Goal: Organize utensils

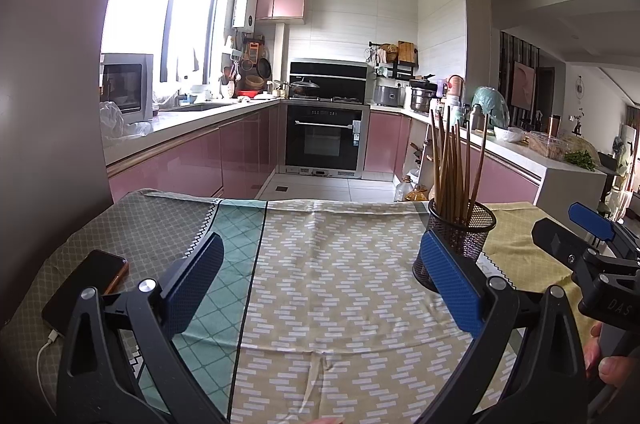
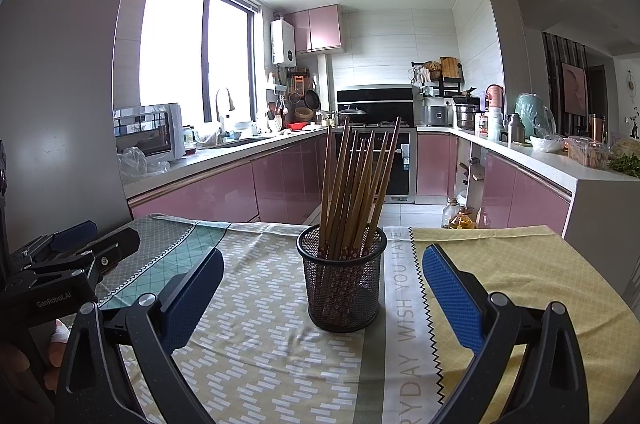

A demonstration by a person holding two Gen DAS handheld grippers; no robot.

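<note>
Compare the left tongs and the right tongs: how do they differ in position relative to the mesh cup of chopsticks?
The right tongs face the mesh cup squarely, with the cup centred between the open fingers; the left tongs point at bare tablecloth, with the cup off beside their right finger. A phone lies near the left tongs, none near the right tongs. Both are wide open, empty and low over the table, and neither touches the chopsticks.

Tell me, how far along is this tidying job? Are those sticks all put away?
It looks nearly finished. The chopsticks all stand upright in the black mesh cup on the patterned tablecloth; none lie loose in view. Nothing is in hand: the left gripper and right gripper are both open and empty. Only a phone lies on the cloth otherwise.
</note>
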